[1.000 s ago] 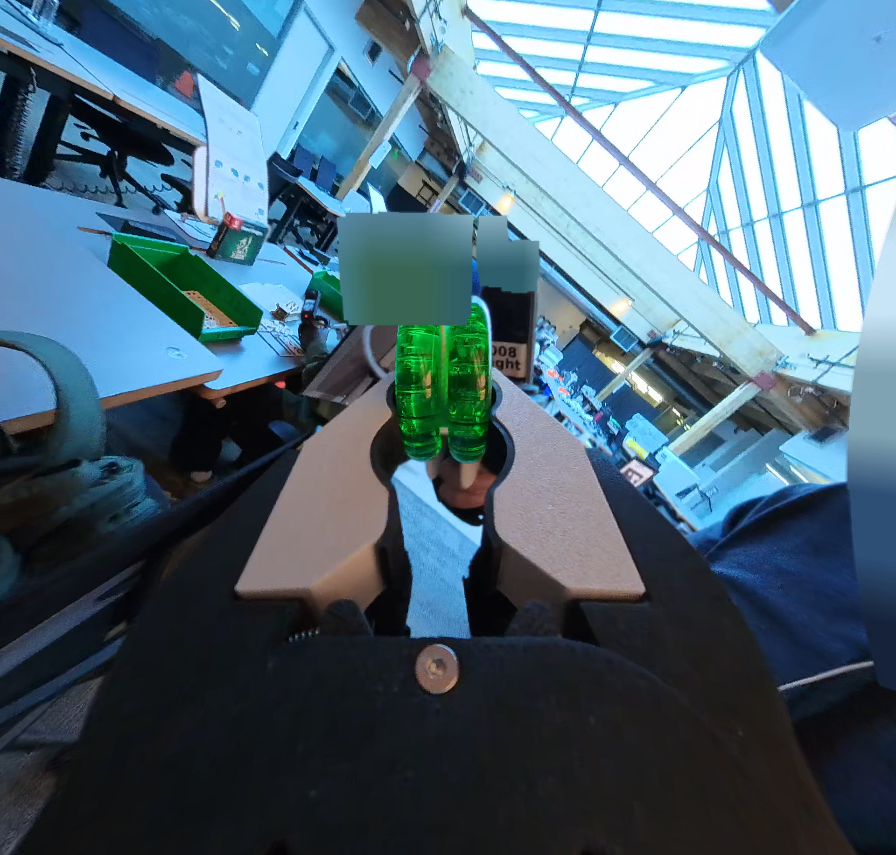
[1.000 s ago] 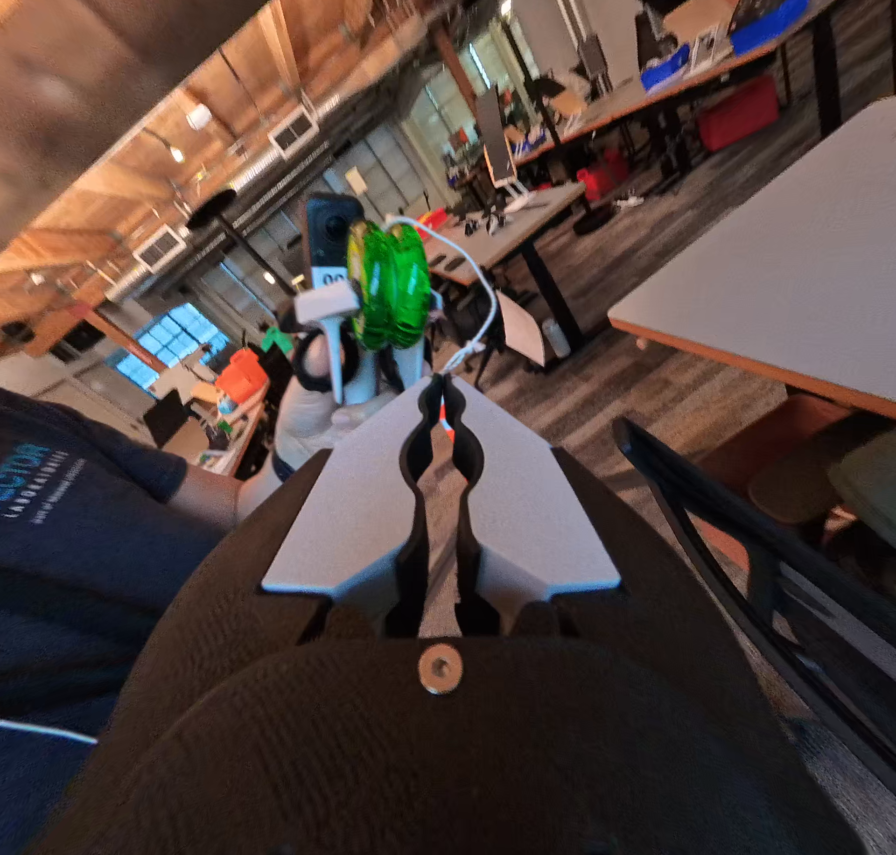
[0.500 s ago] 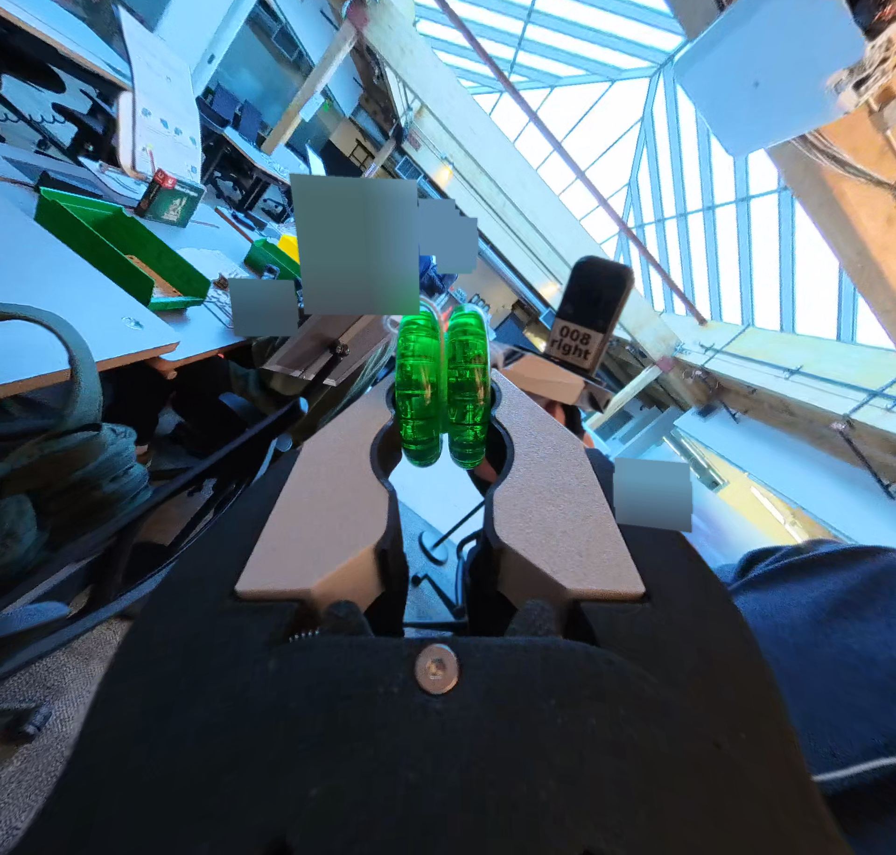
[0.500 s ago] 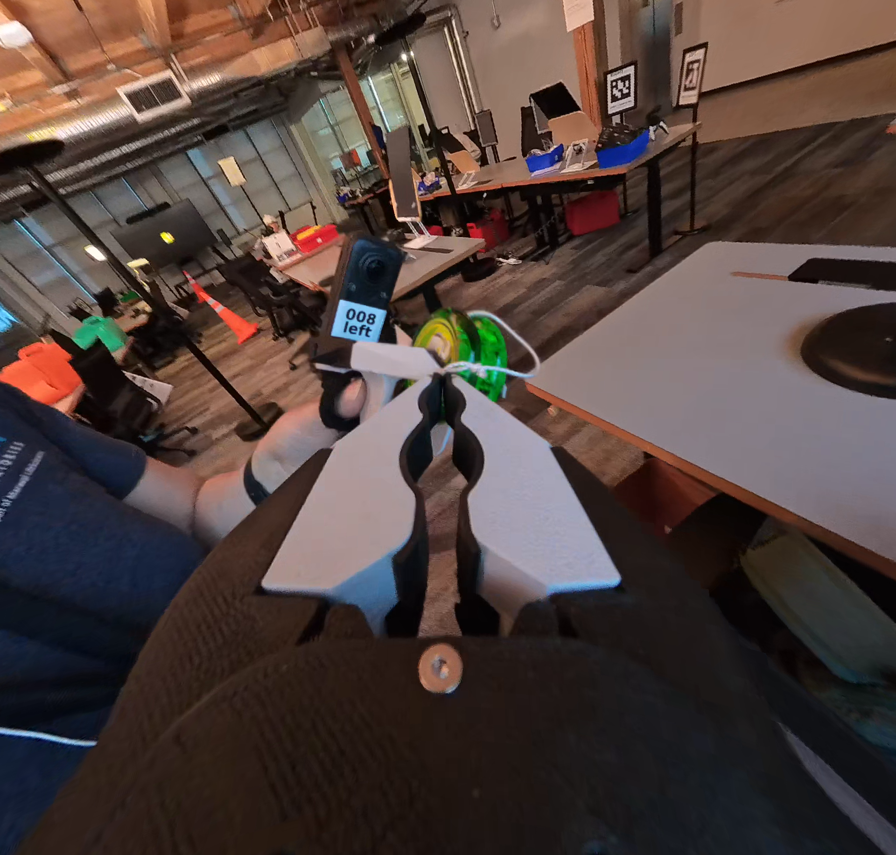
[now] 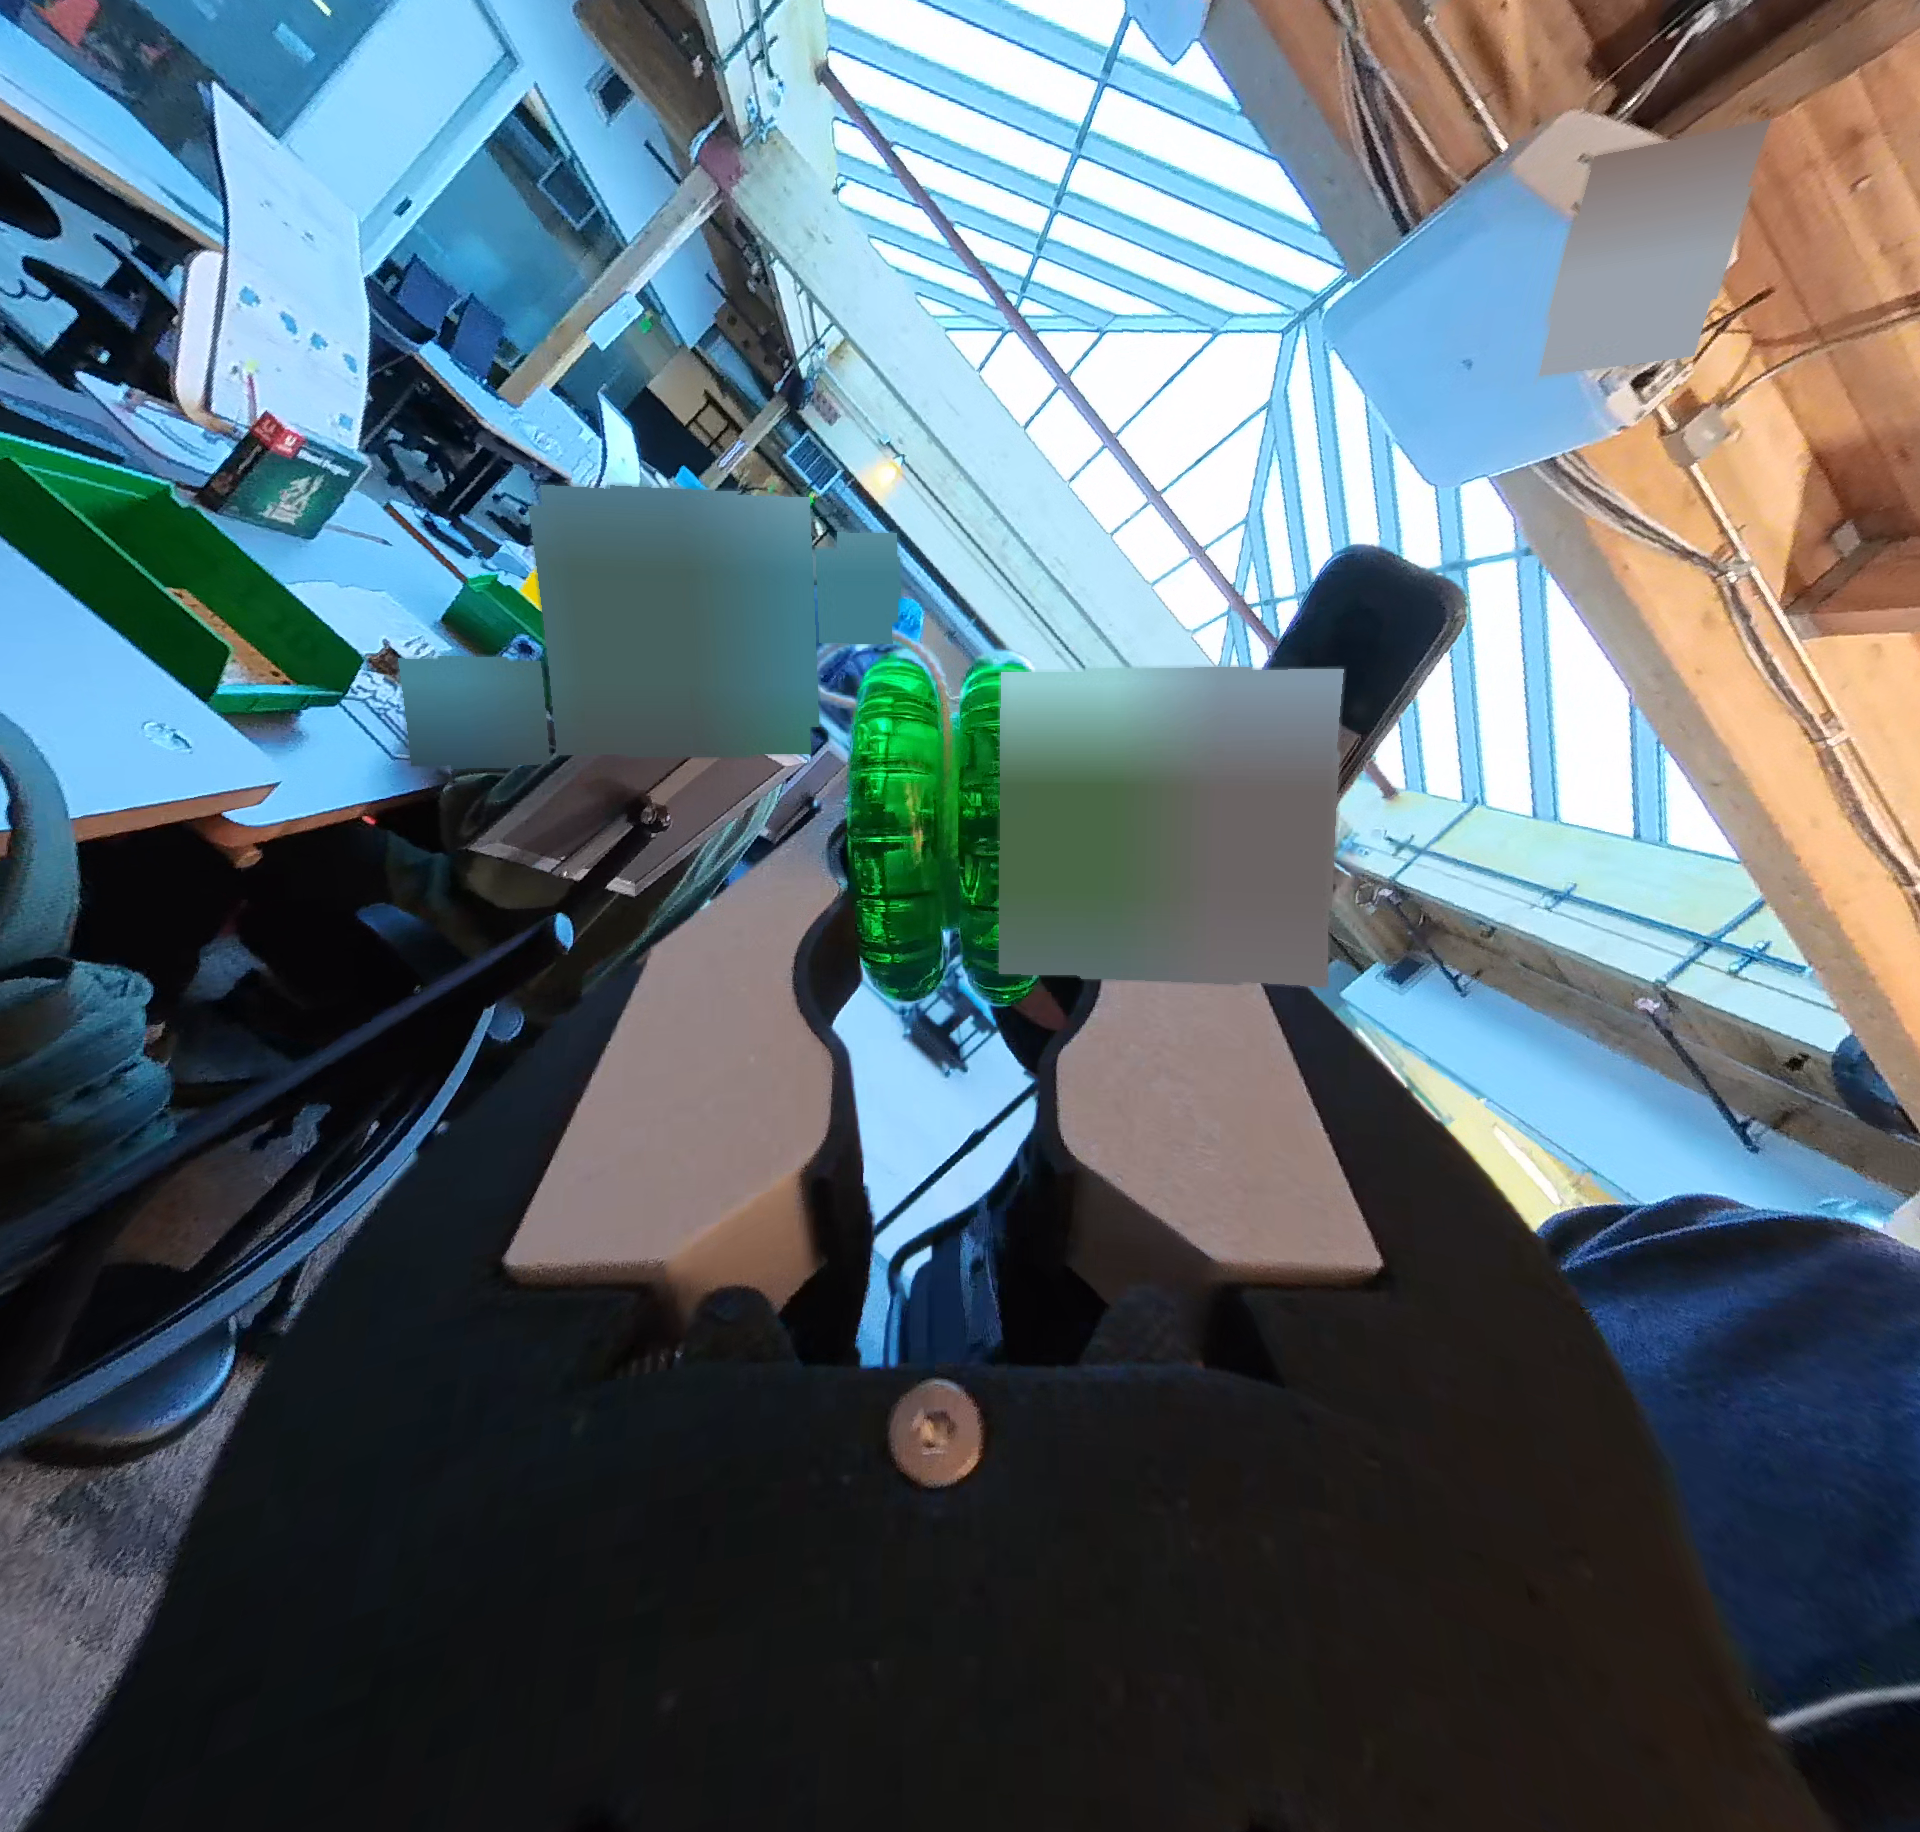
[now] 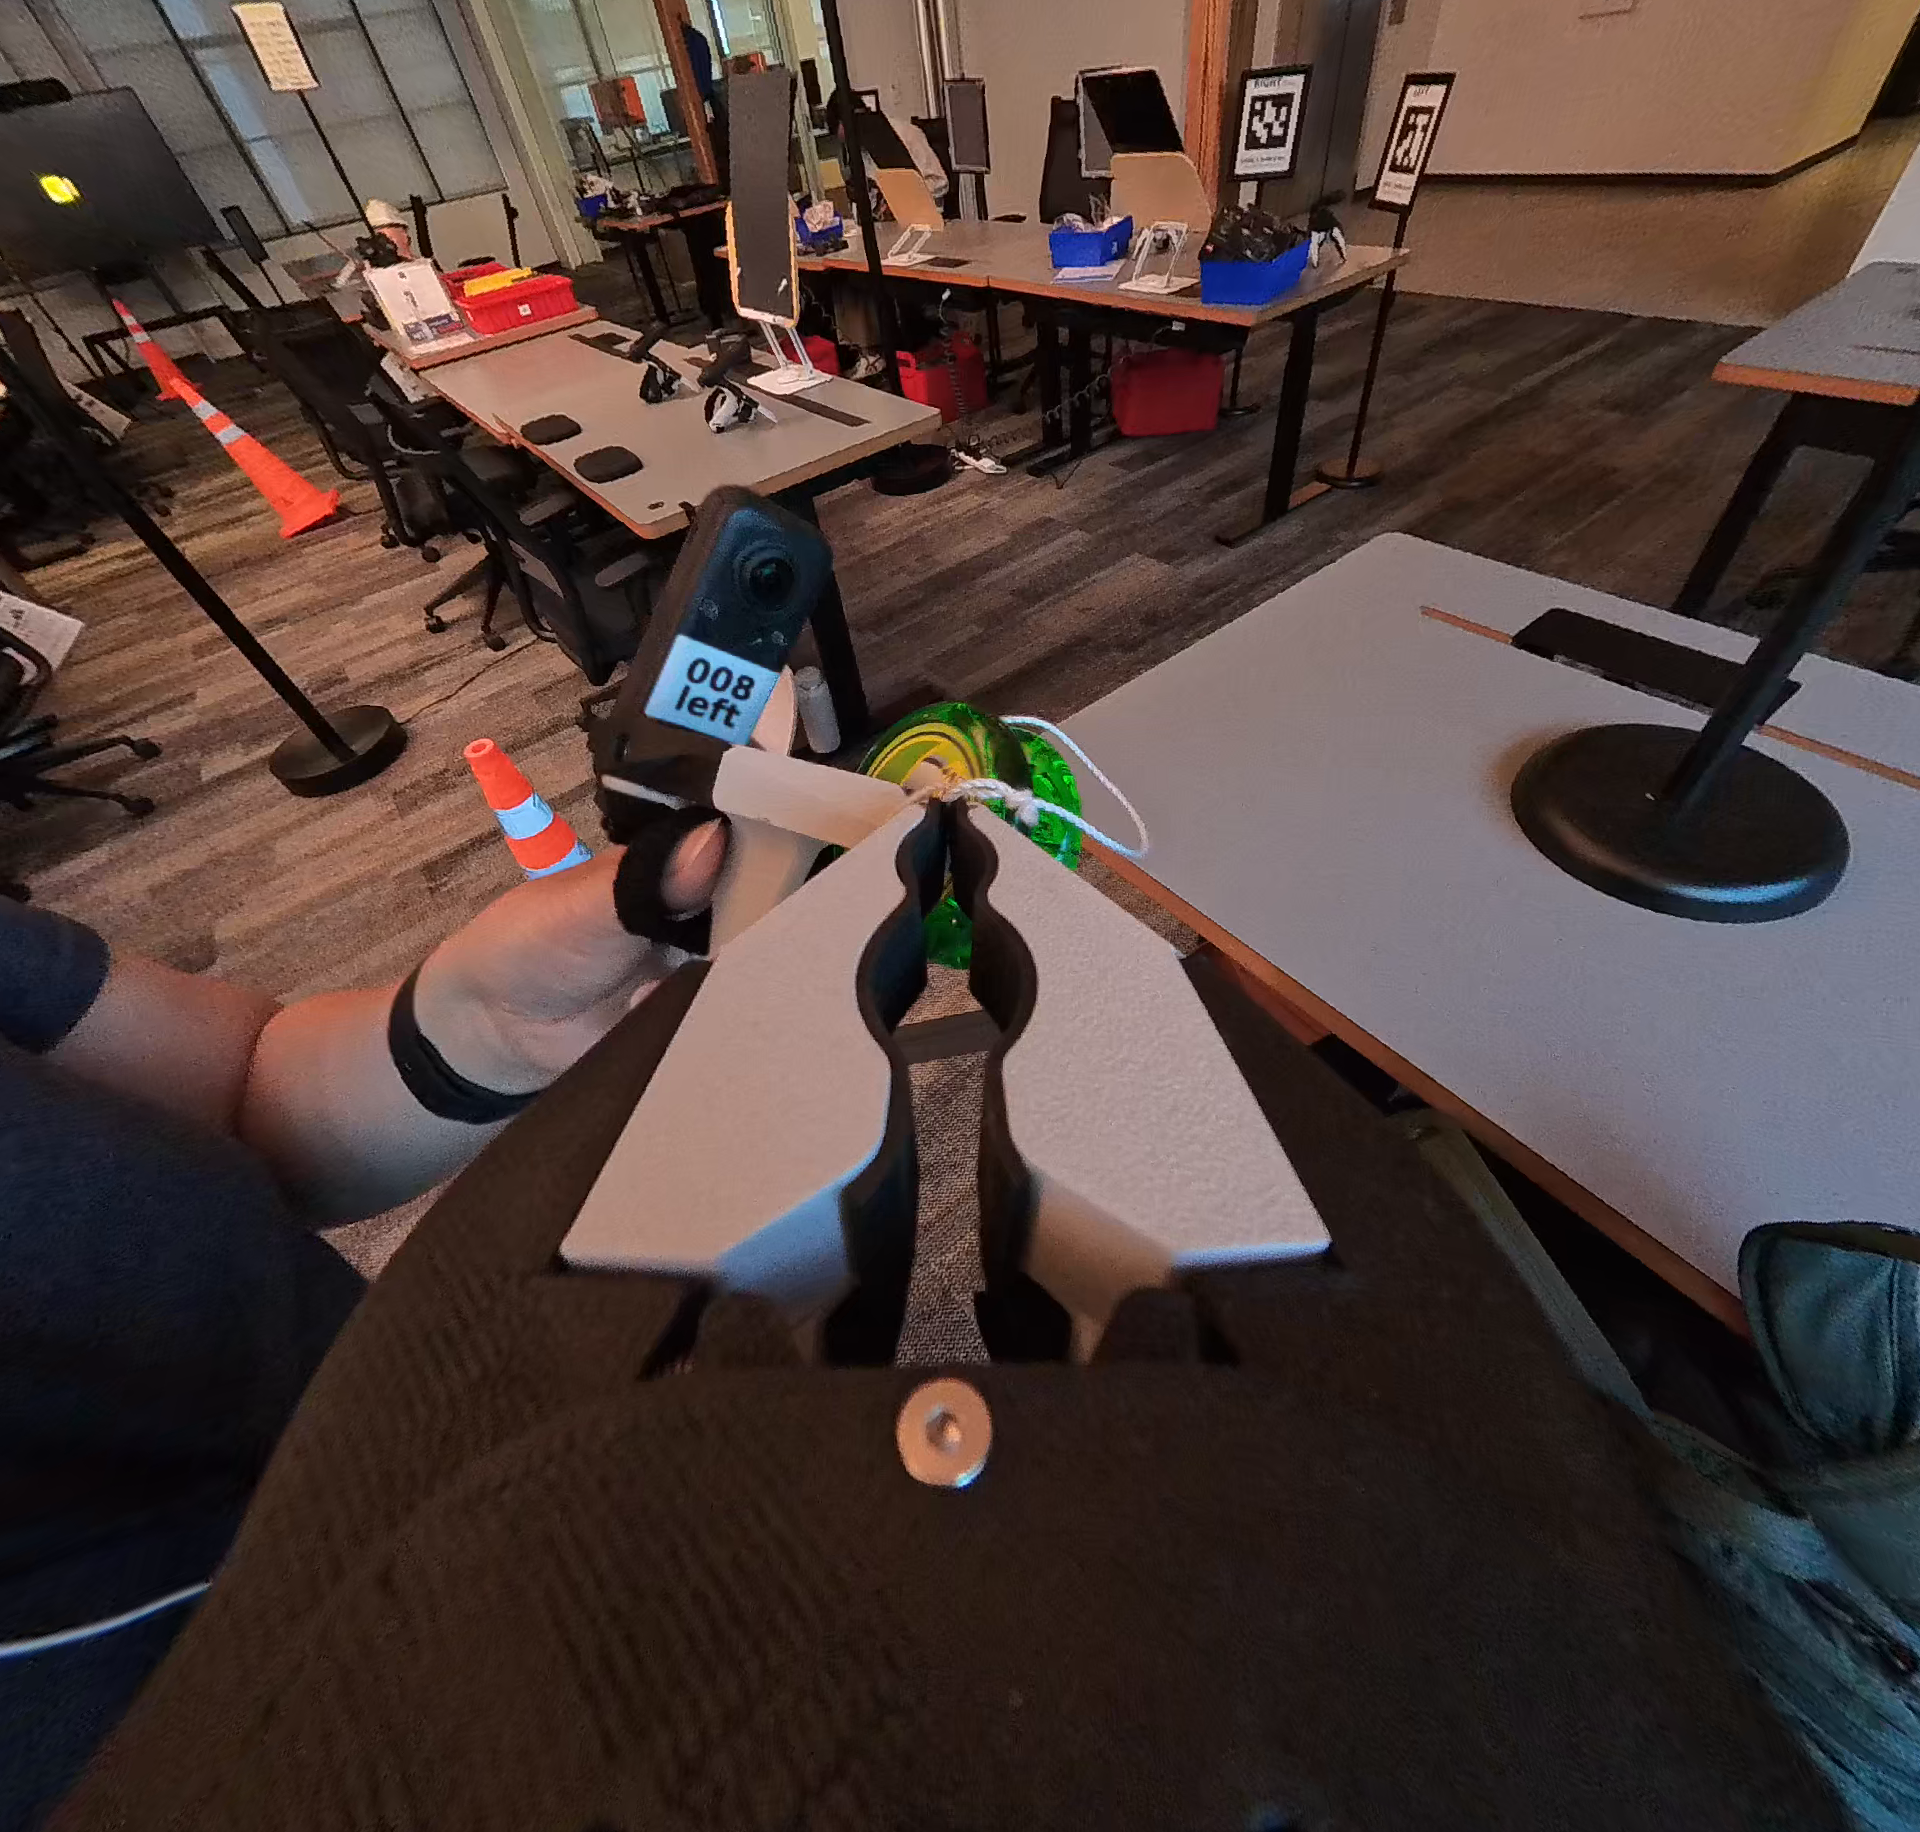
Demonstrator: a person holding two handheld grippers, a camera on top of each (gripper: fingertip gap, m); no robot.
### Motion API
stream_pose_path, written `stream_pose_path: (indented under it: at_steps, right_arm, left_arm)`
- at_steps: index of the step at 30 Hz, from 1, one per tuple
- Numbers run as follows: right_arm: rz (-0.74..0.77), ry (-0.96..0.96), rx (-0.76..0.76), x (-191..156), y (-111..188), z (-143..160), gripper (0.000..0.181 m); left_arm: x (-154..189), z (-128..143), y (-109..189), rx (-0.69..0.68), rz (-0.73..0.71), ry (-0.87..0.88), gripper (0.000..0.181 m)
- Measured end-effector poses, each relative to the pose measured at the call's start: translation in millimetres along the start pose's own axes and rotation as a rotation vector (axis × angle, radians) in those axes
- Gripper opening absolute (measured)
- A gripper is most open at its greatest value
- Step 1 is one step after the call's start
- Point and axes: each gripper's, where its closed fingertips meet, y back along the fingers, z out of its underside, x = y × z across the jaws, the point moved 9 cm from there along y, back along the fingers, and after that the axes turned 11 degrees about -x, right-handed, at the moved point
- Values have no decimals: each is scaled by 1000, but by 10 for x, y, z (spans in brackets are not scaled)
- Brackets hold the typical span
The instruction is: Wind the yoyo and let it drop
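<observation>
My left hand-held gripper [image 5: 940, 909] squeezes the green yoyo [image 5: 899, 832] tight between its fingertips, up in the air. My right hand-held gripper [image 6: 948, 816] is pinched closed on the white string [image 6: 1049, 795], right next to the yoyo [image 6: 977, 774]. A loop of string hangs loose. A grey bench [image 6: 1351, 847] is just beside them.

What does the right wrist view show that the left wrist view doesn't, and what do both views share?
Right wrist view only: the white string pinched in the shut right tongs, a hand, a grey table. Left wrist view only: the skylight, a green tray, and the left tongs clamping the yoyo's rims. Both: the green yoyo.
</observation>
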Motion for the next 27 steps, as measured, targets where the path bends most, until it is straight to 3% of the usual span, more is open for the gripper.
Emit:
stream_pose_path:
  at_steps: [4,11,17,27]
  right_arm:
    - [23,51,-4,-35,71,-52,0]
    - [120,144,-1,-48,123,-55,0]
    - [127,165,31,-65,134,-10,0]
    - [265,256,142,-135,221,21,0]
  left_arm:
    - [28,-13,-58,21,43,-31,28]
    - [170,-79,-66,29,-112,-244,28]
    - [191,-93,-104,15,-117,-260,29]
    - [296,-80,-169,9,-111,-309,28]
